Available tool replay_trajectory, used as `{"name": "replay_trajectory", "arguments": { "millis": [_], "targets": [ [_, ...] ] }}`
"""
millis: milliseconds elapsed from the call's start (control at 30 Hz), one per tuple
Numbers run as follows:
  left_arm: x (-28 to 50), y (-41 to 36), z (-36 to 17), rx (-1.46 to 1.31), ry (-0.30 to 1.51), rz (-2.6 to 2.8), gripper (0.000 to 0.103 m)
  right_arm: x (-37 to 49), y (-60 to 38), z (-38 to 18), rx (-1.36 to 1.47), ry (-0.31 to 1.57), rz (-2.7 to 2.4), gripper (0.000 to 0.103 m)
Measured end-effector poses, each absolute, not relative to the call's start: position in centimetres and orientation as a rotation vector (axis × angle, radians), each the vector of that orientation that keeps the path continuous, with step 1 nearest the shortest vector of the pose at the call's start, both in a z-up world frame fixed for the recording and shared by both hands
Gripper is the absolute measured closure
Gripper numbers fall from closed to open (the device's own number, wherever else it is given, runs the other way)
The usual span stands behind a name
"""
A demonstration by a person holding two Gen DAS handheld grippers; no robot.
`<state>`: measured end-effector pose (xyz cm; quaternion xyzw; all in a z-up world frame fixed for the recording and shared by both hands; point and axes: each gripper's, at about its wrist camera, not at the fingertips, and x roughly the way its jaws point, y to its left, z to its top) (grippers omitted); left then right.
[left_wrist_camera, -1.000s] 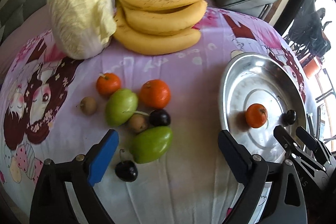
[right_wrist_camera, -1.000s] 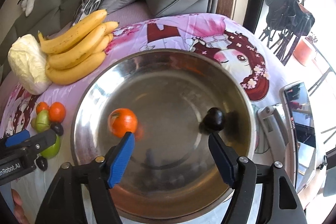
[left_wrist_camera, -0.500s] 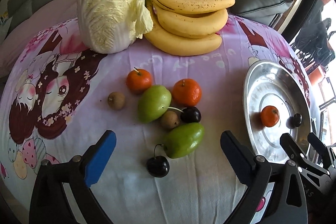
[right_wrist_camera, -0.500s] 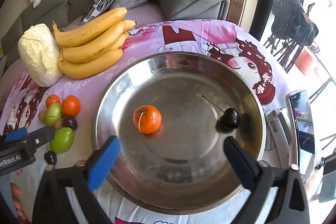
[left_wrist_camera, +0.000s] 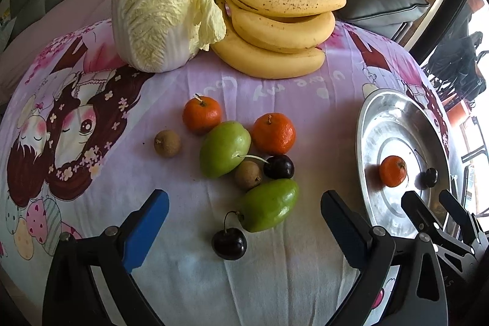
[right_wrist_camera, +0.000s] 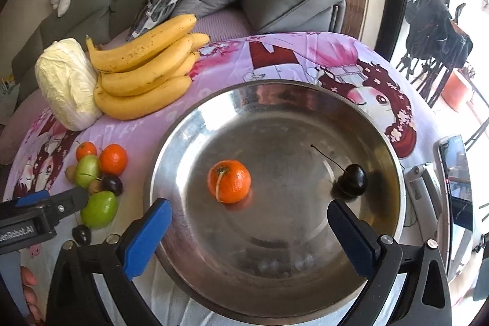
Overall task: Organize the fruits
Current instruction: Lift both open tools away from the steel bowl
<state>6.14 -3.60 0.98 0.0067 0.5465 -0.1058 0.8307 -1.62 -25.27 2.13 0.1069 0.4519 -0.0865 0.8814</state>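
Fruits: loose cluster on cloth left of steel pan (left_wrist_camera: 371, 112); mandarin + cherry already in it. Left gripper (left_wrist_camera: 244, 222) spread wide, empty, right gripper (right_wrist_camera: 249, 226) likewise. Suggest nearest cherry (left_wrist_camera: 229, 243) first w/ left; centre jaws on body not stem, squeeze light, avoid nudging green fruit (left_wrist_camera: 270, 203) just beside.

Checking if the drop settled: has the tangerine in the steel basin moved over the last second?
Yes. The tangerine rolled from the left fingers' side toward the basin's centre.
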Motion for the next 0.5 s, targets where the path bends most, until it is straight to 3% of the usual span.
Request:
{"name": "replay_trajectory", "arguments": {
  "millis": [500],
  "targets": [
    [7.3,0.4,0.6,-0.044,1.174,-0.226,0.003,-0.3,-21.6,4.0,0.164,0.932,-0.068,0.000]
  ]
}}
